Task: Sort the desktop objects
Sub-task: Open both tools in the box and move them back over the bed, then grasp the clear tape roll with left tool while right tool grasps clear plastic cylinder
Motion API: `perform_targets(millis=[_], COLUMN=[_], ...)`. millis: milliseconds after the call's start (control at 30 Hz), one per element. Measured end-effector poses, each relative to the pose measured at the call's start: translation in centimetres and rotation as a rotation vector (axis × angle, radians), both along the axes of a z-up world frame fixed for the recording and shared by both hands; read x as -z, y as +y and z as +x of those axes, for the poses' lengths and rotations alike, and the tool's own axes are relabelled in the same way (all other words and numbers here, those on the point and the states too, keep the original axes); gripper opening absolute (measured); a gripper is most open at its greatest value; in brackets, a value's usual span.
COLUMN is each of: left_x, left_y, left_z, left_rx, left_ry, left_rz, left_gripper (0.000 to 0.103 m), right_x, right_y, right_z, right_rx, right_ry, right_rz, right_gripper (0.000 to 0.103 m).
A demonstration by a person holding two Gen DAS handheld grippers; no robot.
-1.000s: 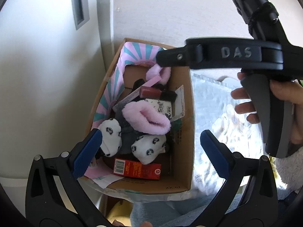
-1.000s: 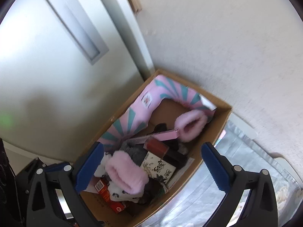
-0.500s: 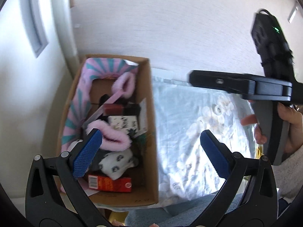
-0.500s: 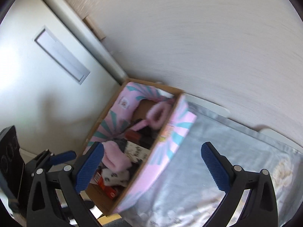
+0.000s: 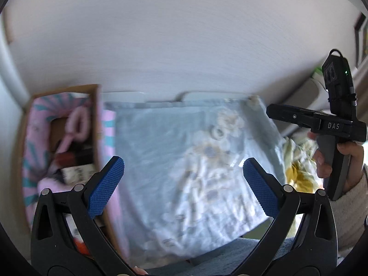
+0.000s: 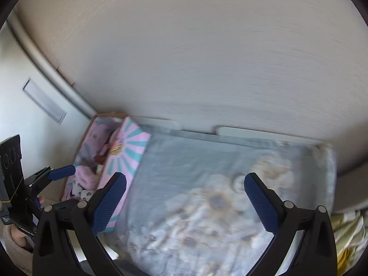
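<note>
A cardboard box (image 5: 97, 124) with a pink and teal striped outside (image 6: 128, 154) stands at the left end of the surface, against the wall. It holds pink fluffy socks (image 5: 76, 124), white patterned socks (image 6: 80, 192) and small red and dark packages, all blurred. My left gripper (image 5: 181, 184) is open and empty over the box's right wall and the cloth. My right gripper (image 6: 184, 201) is open and empty, further right, over the cloth. The right tool (image 5: 333, 126) shows at the right edge of the left wrist view, held by a hand.
A pale blue floral cloth (image 5: 195, 161) covers the surface right of the box (image 6: 207, 184). A wall (image 6: 207, 57) rises directly behind. A yellow patterned fabric (image 5: 299, 170) lies at the right end. A white door with a panel (image 6: 43, 102) stands left.
Both grippers have swung right, away from the box; it slid from centre to the left of each view and the cloth now fills the middle. Both stay open.
</note>
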State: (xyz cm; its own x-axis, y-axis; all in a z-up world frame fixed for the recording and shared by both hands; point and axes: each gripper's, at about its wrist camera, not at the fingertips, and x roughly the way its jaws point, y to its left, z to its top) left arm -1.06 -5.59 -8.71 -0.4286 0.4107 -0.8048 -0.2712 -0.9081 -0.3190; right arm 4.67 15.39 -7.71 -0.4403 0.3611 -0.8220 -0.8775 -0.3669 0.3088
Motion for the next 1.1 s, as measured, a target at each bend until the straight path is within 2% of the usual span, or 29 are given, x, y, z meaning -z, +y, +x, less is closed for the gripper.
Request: perform_targets(millis=[67, 233, 433, 567, 767, 833, 933, 1100], left_x=[0.1, 1.6, 4.6, 6.6, 10.6, 12.1, 14.0, 16.0], left_y=[1.6, 5.9, 10.6, 13.5, 17.0, 18.0, 18.9, 19.8], left_z=[-0.6, -2.2, -4.3, -6.8, -9.8, -10.3, -10.8, -11.5], left_rx=[0.027, 0.108, 0.199, 0.261, 0.309, 0.337, 0.365, 0.391], left_ry=[-0.006, -0.068, -0.084, -0.114, -0.125, -0.102, -0.08, -0.116], left_rz=[-0.012, -0.059, -0.167, -0.216, -0.276, -0.275, -0.317, -0.345], left_gripper=[0.103, 0.103, 0.102, 0.101, 0.098, 0.098, 0.095, 0.087], right_x=[0.7, 2.9, 5.3, 6.7, 8.9, 10.1, 12.0, 14.7], right_y=[-0.1, -1.4, -3.4, -4.0, -3.8, -3.8, -3.9, -3.5], right_z=[2.7, 6.8, 8.6, 9.3, 7.8, 6.8, 5.2, 3.2], right_rx=[0.048, 0.113, 0.054, 0.014, -0.102, -0.154, -0.228, -0.318], right_ry=[-0.006, -0.096, -0.179, -0.161, -0.247, -0.279, -0.328, -0.385], right_rz=[-0.032, -0.059, -0.054, -0.077, -0.07, -0.061, -0.029, -0.025], right_gripper=[0.102, 0.102, 0.102, 0.102, 0.102, 0.102, 0.102, 0.1])
